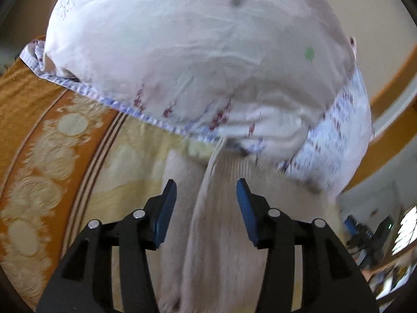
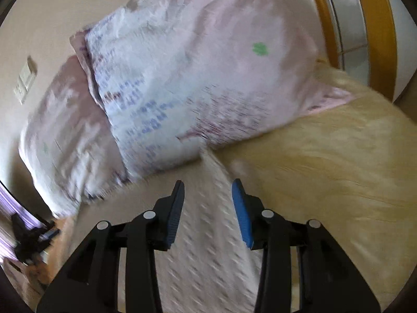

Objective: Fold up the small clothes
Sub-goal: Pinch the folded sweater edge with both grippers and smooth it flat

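Left wrist view: the small garment (image 1: pixel 224 221), a pale pinkish-white ribbed knit, lay on the bed directly ahead of the left gripper (image 1: pixel 206 190). A raised fold or edge of it ran up between the two blue pads. The jaws stood part-way open, with the cloth between them but neither pad visibly pressing on it. Nothing was held on that side, as far as I could judge. The far end of the garment ran up to the base of a big pillow (image 1: pixel 195 57), white with small floral sprigs and a blue-printed border. The pillow stood just behind the garment, possibly touching it.

From the right wrist, the same garment (image 2: pixel 206 247) showed a dotted knit texture, blurred. It lay under and between the pads of the right gripper (image 2: pixel 207 190), whose jaws were also part-way open and not clamped on anything. Both claws faced the same end of the cloth, pitched downward. To me that looked like either a fold just laid down or an approach to an edge; I could not tell which.

Beyond the garment lay the yellow-cream bedspread (image 2: pixel 338 169), with an orange patterned border (image 1: pixel 39 135) on the left. A second pillow (image 2: pixel 67 135) sat beside the first. A wooden door frame (image 2: pixel 378 39) and a wall switch (image 2: pixel 24 80) marked the edges of the room. Both views were smeared, so fine creases were unreadable.
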A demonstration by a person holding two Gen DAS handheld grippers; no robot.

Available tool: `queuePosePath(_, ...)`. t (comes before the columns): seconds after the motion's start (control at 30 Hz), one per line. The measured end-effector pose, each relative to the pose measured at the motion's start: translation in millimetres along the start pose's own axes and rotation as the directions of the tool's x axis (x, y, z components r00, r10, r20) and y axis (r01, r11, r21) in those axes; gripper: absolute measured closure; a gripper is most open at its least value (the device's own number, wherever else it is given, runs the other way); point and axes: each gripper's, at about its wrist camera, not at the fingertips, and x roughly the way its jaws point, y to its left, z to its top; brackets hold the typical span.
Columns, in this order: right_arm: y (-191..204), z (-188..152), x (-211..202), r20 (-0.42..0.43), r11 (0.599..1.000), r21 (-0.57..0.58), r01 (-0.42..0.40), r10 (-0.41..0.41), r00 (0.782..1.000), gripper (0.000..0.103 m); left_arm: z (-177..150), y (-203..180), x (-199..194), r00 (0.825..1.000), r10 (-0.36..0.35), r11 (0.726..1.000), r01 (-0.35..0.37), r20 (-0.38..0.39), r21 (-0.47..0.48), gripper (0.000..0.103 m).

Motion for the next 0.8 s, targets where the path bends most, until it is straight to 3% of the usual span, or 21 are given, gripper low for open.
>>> queuePosePath(0.17, -20.2, -25.7, -0.4, -0.076, 0.997, -0.04, 0.061, -0.063, 0.995, 0.063, -21.8, -1.1, -1.1, 0.996, 0.041, 0.995, -0.034, -0.073, 0.097, 0.056)
queuePosePath(0.4, -25.3, -40.8, 13.7, -0.138, 0.991, -0.094, 0.096, -0.109, 0.984, 0.065, -44.9, 5.7, 10.7, 0.988, 0.075, 0.994, -0.063, -0.137, 0.094, 0.056)
queuePosePath(0.47, -24.6, -43.2, 16.1, -0.144, 0.992, -0.097, 0.075, -0.088, 0.986, 0.081, -48.4, 4.2, 14.6, 0.986, 0.088, 0.992, -0.074, -0.145, 0.1, 0.056)
queuePosePath(0.5, -22.8, -44.6, 15.2, -0.138, 0.992, -0.104, 0.069, -0.083, 0.987, 0.084, -49.1, 2.7, 16.7, 0.985, 0.092, 0.992, -0.077, -0.145, 0.104, 0.056)
queuePosePath(0.67, -10.2, -47.4, 2.7, -0.08, 0.98, -0.174, 0.099, -0.114, 0.99, 0.094, -50.1, 2.5, 14.3, 0.987, 0.098, 0.99, -0.082, -0.131, 0.118, 0.08)
queuePosePath(0.8, -1.2, -48.4, -9.6, -0.036, 0.973, -0.206, 0.107, -0.117, 0.992, 0.095, -51.0, 4.1, 10.6, 0.989, 0.079, 0.991, -0.065, -0.126, 0.113, 0.085)
